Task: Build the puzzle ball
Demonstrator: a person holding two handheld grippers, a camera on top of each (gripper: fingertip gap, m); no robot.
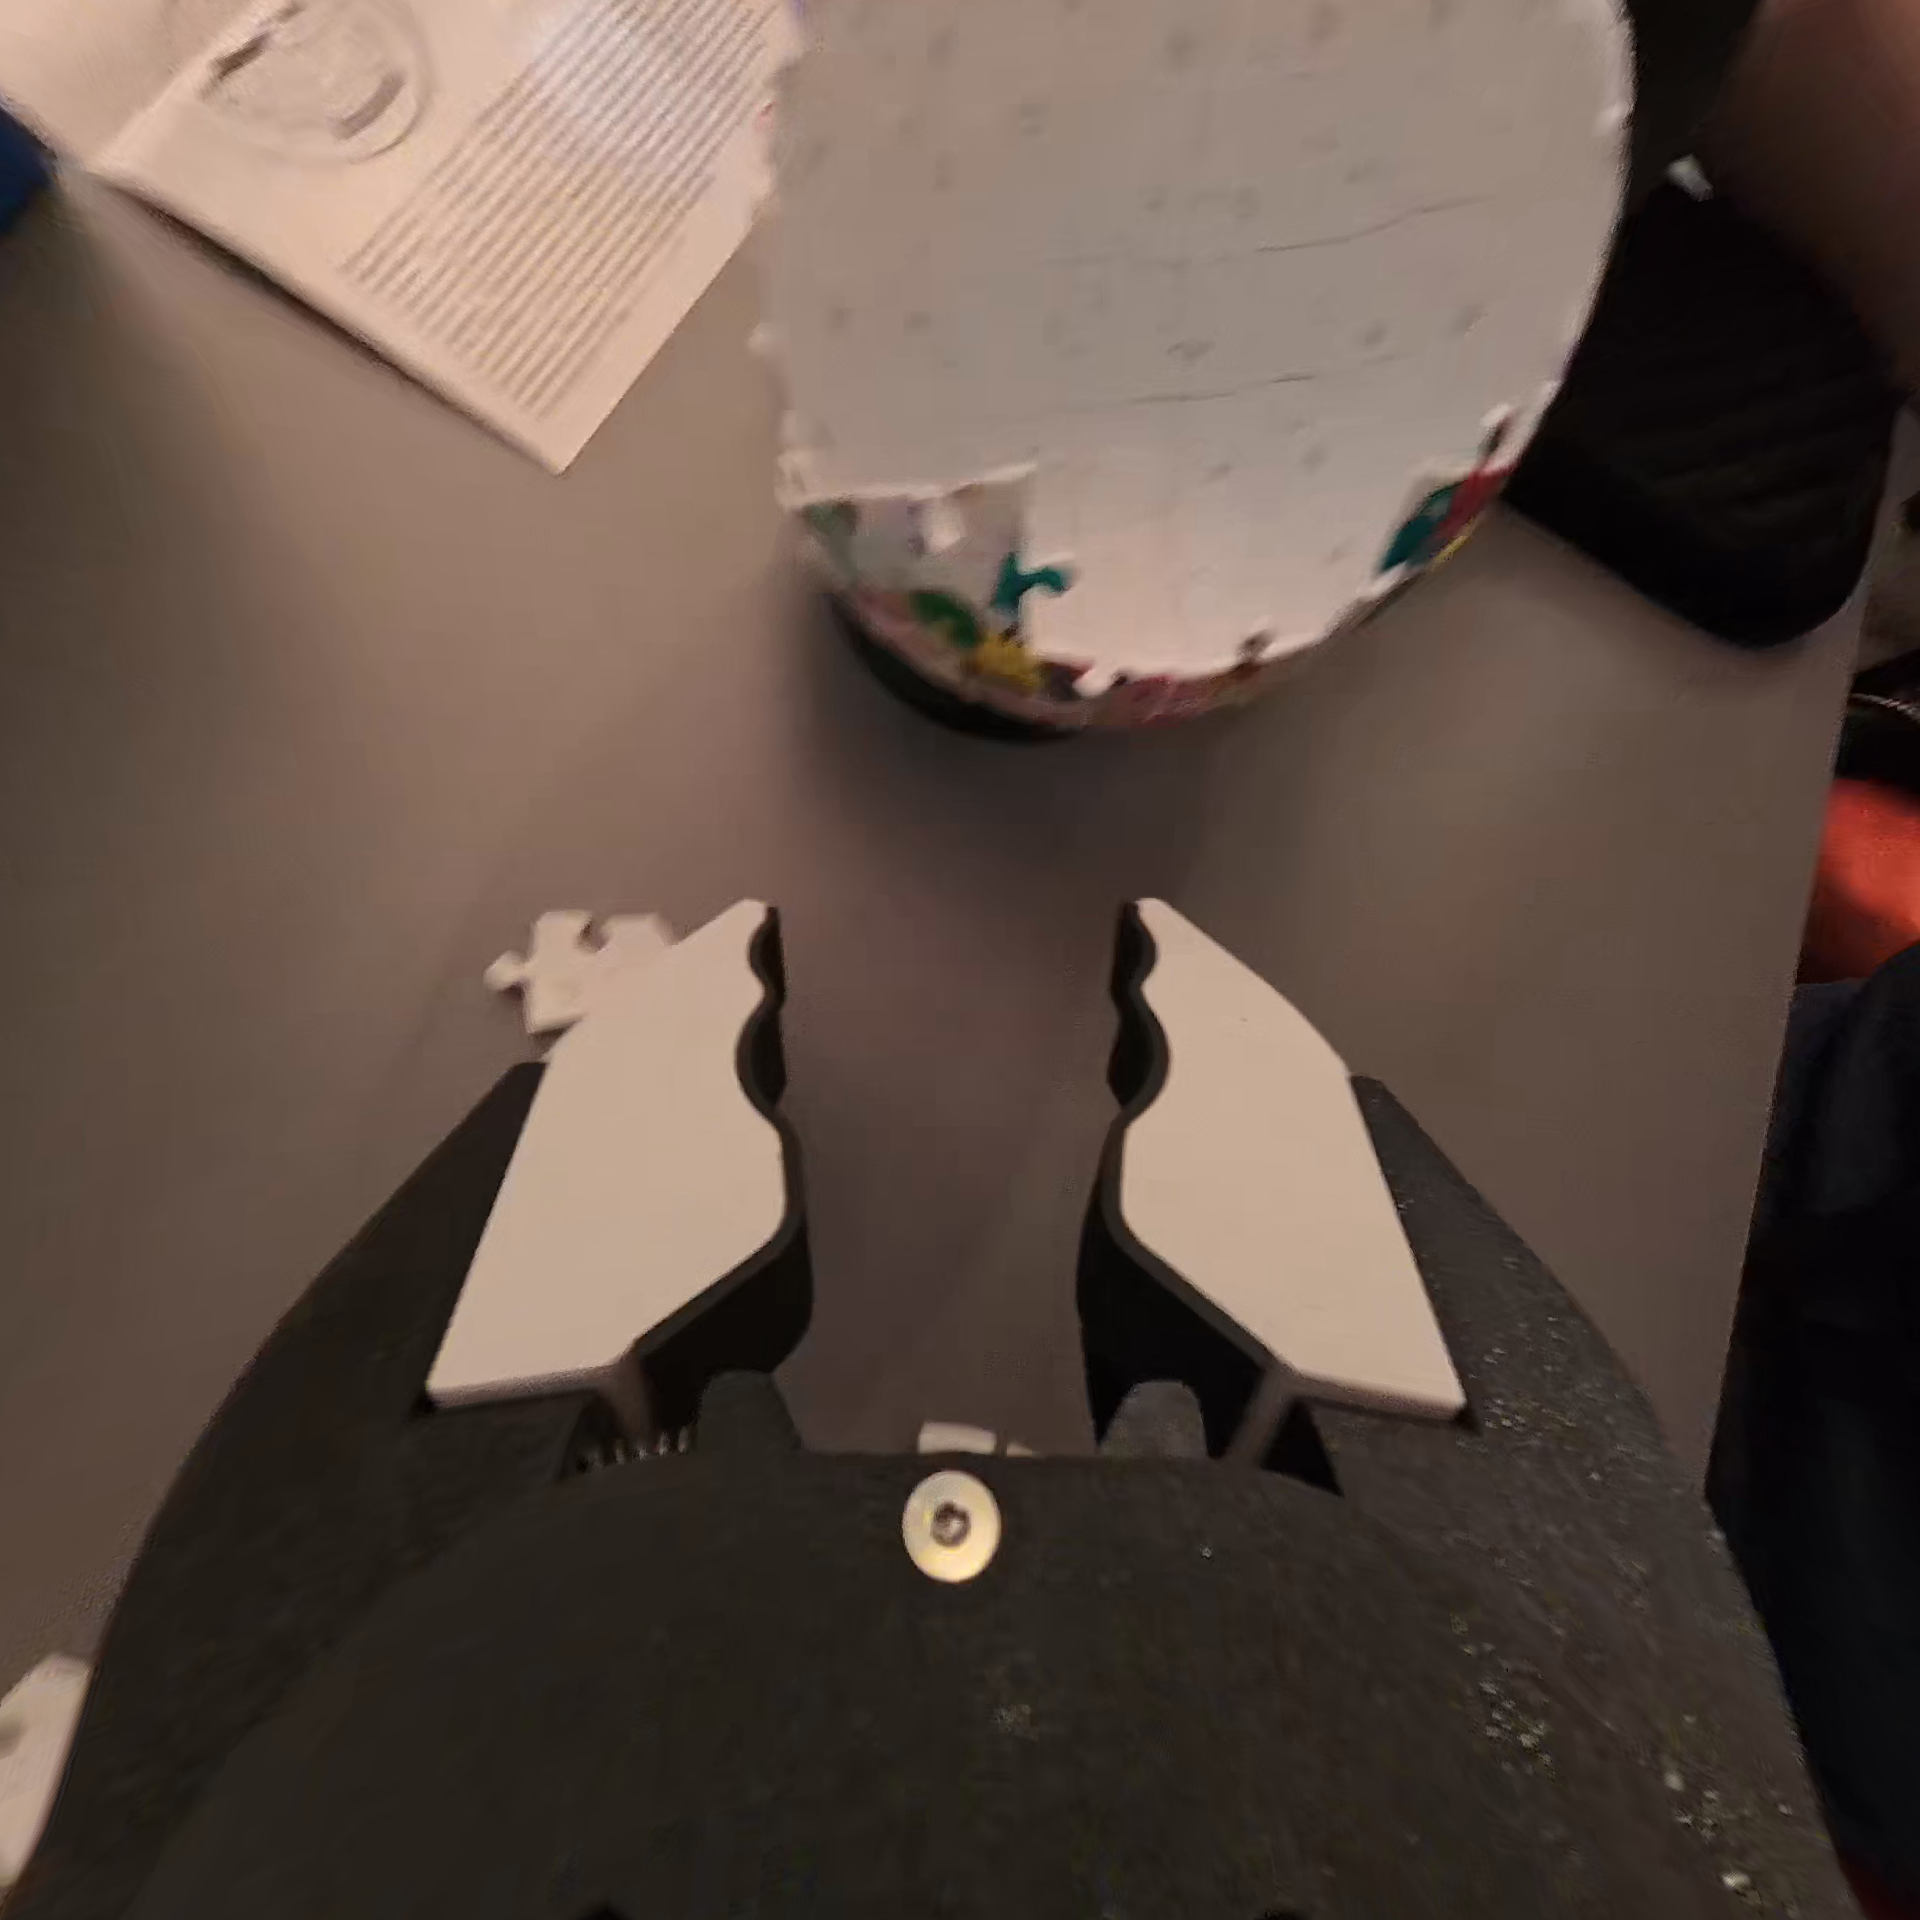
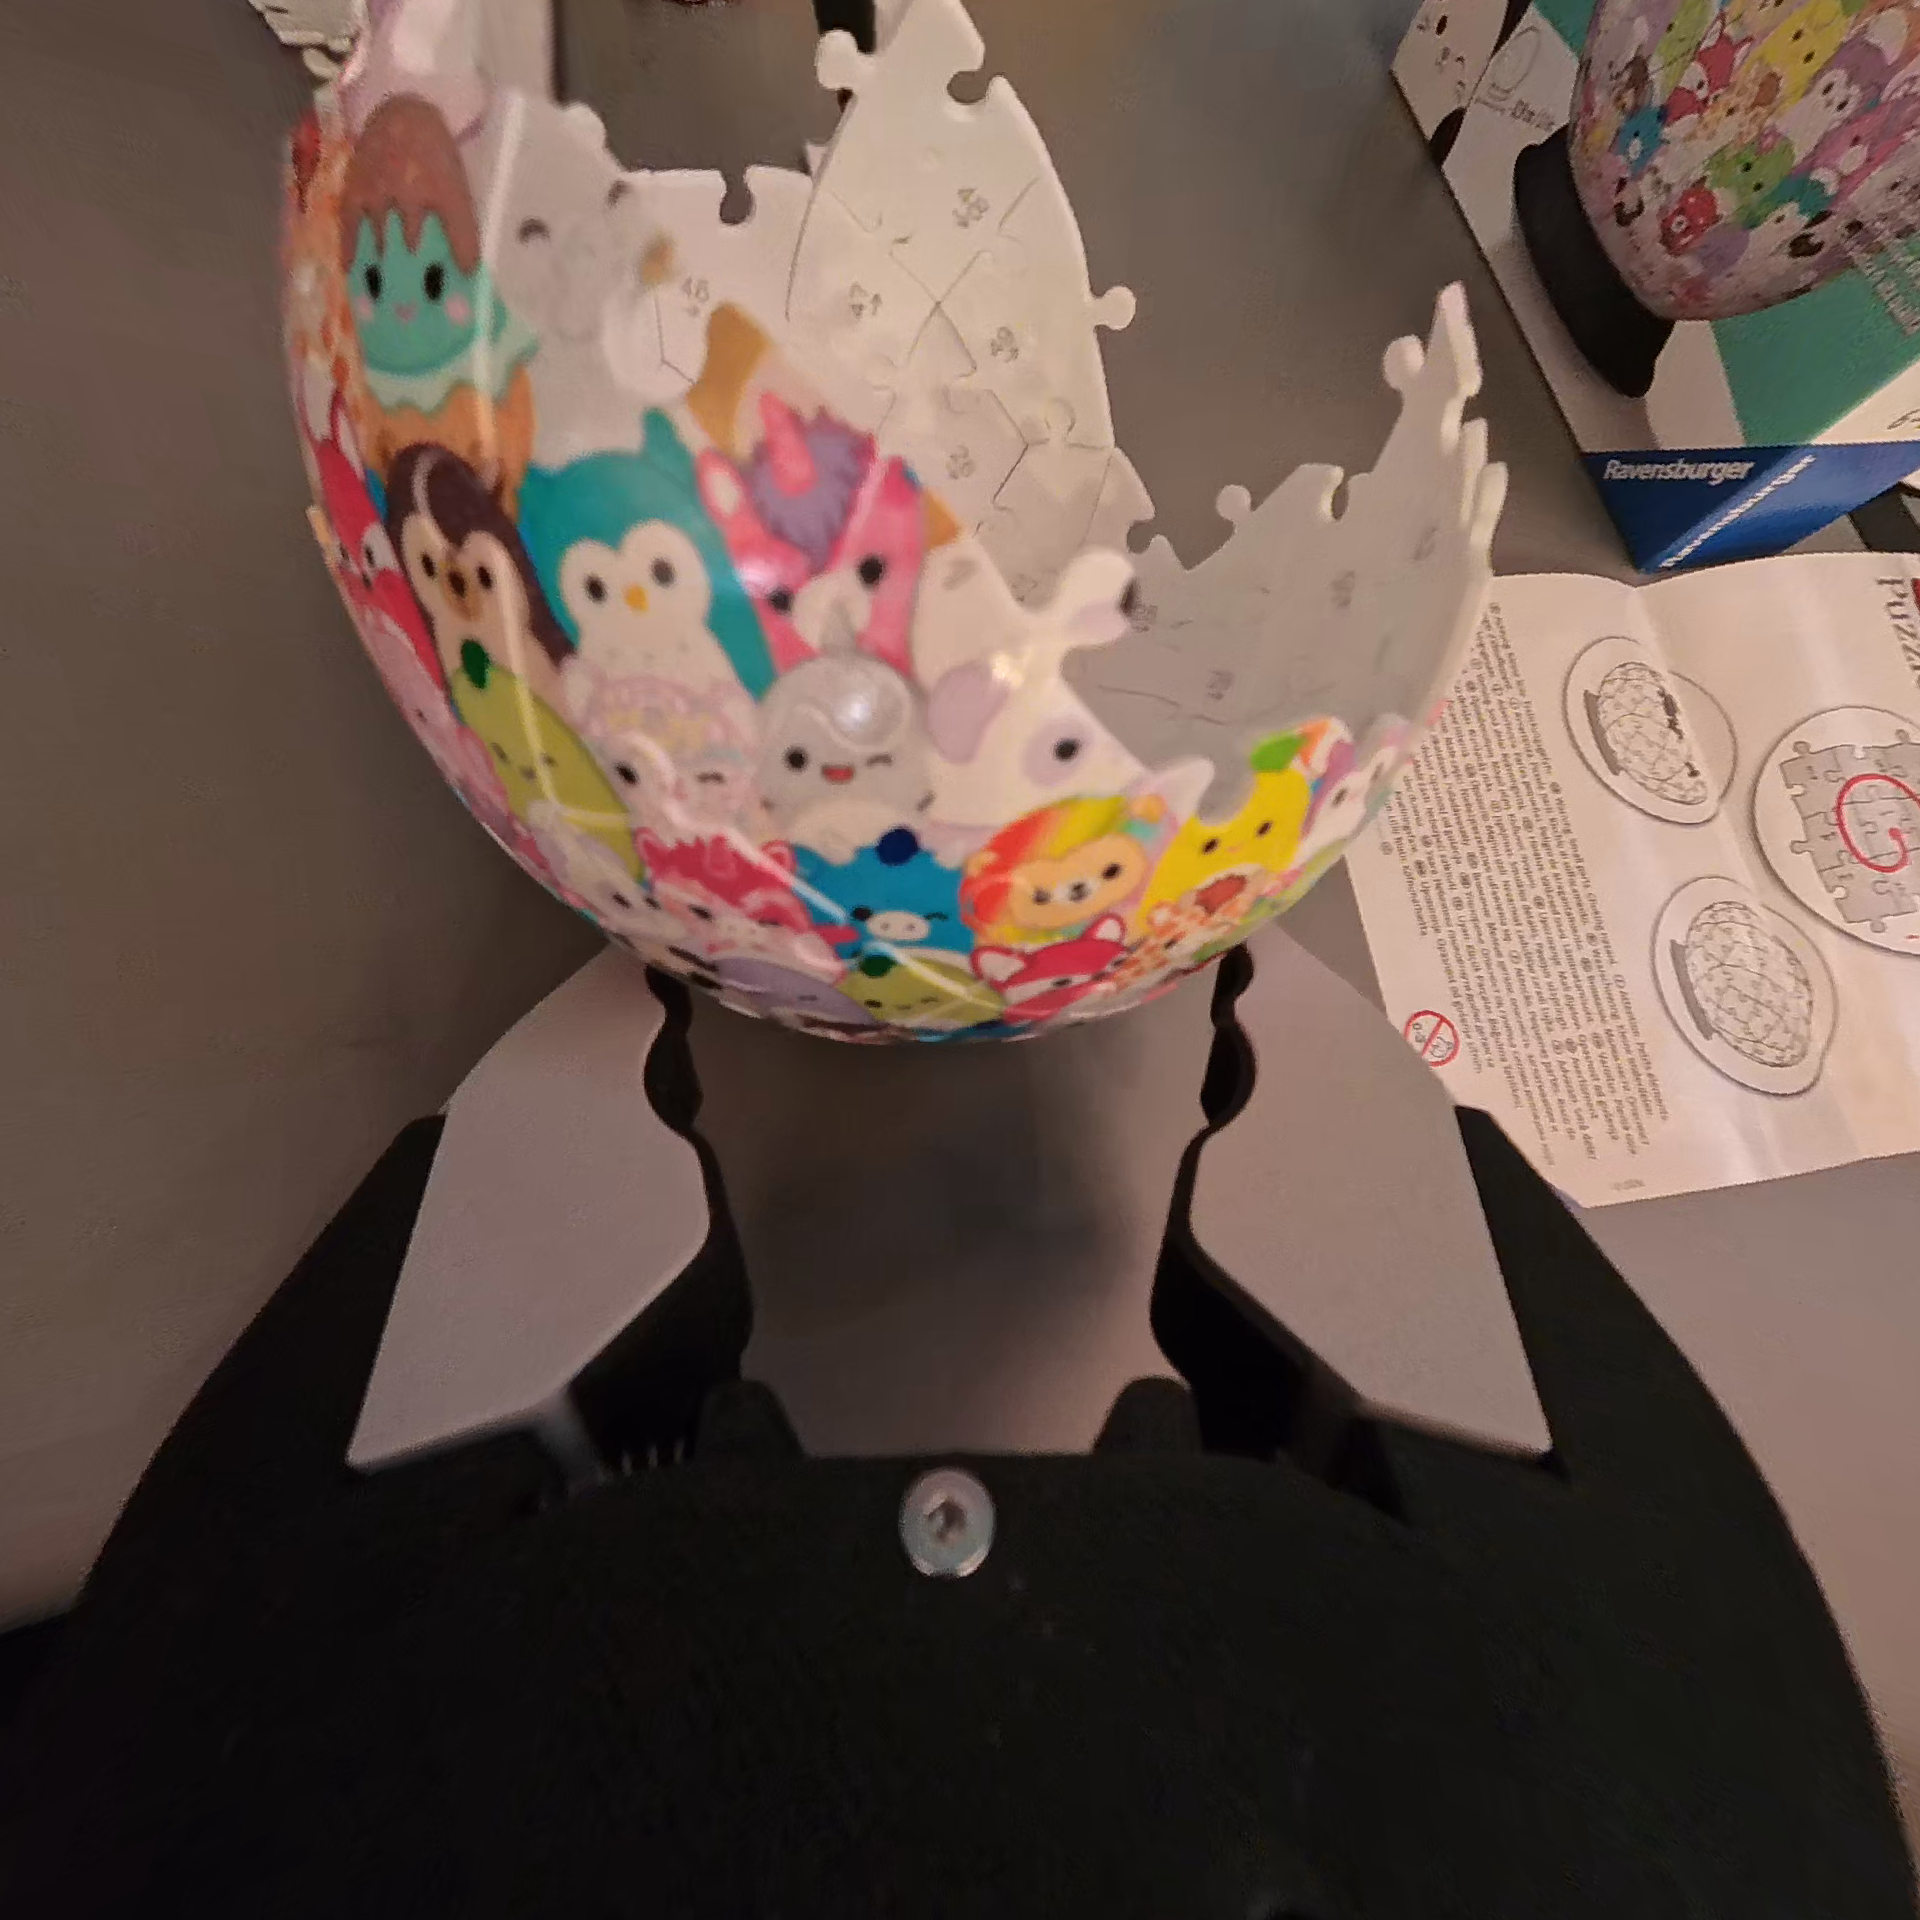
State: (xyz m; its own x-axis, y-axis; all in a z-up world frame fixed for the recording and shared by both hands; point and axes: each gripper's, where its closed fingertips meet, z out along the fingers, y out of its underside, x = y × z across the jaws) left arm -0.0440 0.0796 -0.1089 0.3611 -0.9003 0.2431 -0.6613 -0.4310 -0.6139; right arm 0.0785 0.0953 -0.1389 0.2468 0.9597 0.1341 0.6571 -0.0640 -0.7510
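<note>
On the grey table (image 1: pixel 312 727) stands the half-built ball (image 2: pixel 727 644), a shell of curved puzzle pieces with bright cartoon animals on the outside and plain white inside. In the left wrist view it rests on a dark base (image 1: pixel 935 696) and shows mostly its white inner face.

In the right wrist view the right gripper (image 2: pixel 945 987) has its fingers (image 2: pixel 561 1174) spread wide, their tips at the ball's lower curve, one to each side. The tips seem to meet or slip just under the shell, though whether they touch it cannot be told. The shell's jagged open rim faces up and away from this gripper.

The left gripper (image 1: pixel 945 925) is also spread, holding nothing, and hangs over bare table with the ball ahead of it and apart, slightly to the right. A loose white piece (image 1: pixel 561 961) lies on the table just beside its left fingertip, partly hidden by that finger. Another white piece (image 1: pixel 36 1725) shows at the lower left edge of that view.

A printed leaflet (image 2: pixel 1662 883) lies flat to the right of the ball in the right wrist view, and the puzzle box (image 2: pixel 1714 260) stands beyond it.
</note>
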